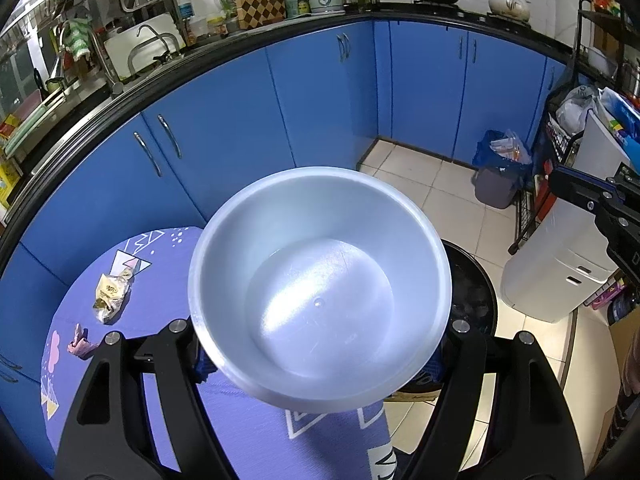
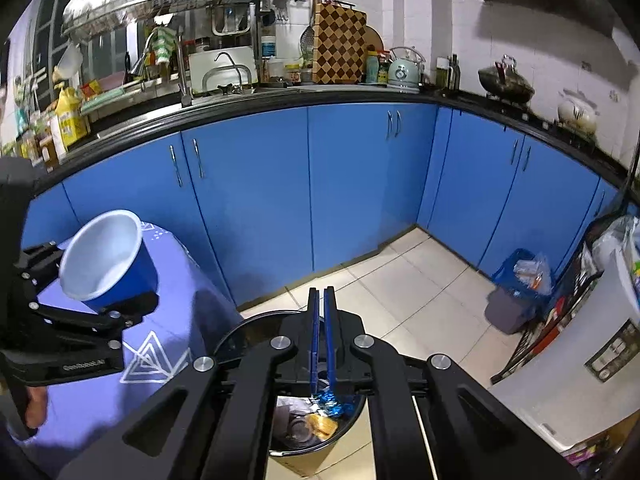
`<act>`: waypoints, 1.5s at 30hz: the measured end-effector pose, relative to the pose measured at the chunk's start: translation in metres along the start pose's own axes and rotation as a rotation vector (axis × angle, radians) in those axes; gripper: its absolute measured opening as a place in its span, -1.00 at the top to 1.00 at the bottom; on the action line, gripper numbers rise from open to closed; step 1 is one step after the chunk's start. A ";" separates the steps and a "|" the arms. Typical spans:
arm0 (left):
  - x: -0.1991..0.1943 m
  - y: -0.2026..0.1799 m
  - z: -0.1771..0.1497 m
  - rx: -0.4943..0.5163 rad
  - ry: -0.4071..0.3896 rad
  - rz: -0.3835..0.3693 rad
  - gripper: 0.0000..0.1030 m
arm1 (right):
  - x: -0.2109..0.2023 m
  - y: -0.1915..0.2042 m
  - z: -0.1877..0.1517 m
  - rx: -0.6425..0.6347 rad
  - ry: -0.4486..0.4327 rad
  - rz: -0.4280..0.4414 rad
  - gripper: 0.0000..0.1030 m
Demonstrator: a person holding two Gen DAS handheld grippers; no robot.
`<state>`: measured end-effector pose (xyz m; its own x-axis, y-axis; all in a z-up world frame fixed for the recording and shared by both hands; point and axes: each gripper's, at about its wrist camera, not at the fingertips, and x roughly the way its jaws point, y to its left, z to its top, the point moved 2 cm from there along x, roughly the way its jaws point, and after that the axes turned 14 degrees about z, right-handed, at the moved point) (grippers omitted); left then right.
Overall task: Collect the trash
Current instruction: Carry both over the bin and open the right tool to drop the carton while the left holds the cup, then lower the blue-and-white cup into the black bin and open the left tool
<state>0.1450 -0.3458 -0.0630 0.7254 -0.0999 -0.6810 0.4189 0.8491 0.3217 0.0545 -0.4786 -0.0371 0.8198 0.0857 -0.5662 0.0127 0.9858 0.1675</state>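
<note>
Here the left gripper clasps the light, stiff blue bowl by its wall above the purple table, where a crinkly wrapper lies, best pinched at a fold, while the right gripper hangs closed, empty, over the black bin

The left claw is seen as a matte black frame, with two broad arms cut through by long triangular slots. Round silver screws are set at each joint, four across the near view. From the right wrist view its side is shown: stacked black links, small silver bolts, and faint white lettering printed on the base block, too small to be read. The right claw is built the same way in black, with silver pivot screws, and its two slim fingers are faced in bright blue.
</note>
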 end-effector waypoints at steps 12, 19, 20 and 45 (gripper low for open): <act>0.007 -0.026 0.009 0.030 0.004 -0.024 -0.45 | -0.011 -0.016 -0.014 0.006 -0.054 -0.029 -0.70; 0.013 -0.042 0.016 0.041 0.021 -0.057 -0.45 | -0.012 -0.027 -0.019 0.026 -0.044 -0.049 -0.70; 0.013 -0.044 0.017 0.043 0.020 -0.060 -0.45 | -0.014 -0.030 -0.020 0.032 -0.046 -0.052 -0.70; 0.012 -0.074 0.031 0.090 0.011 -0.077 -0.46 | -0.022 -0.058 -0.032 0.097 -0.050 -0.084 -0.70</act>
<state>0.1397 -0.4261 -0.0751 0.6832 -0.1571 -0.7132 0.5212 0.7889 0.3255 0.0176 -0.5332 -0.0602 0.8409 -0.0059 -0.5412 0.1356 0.9703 0.2002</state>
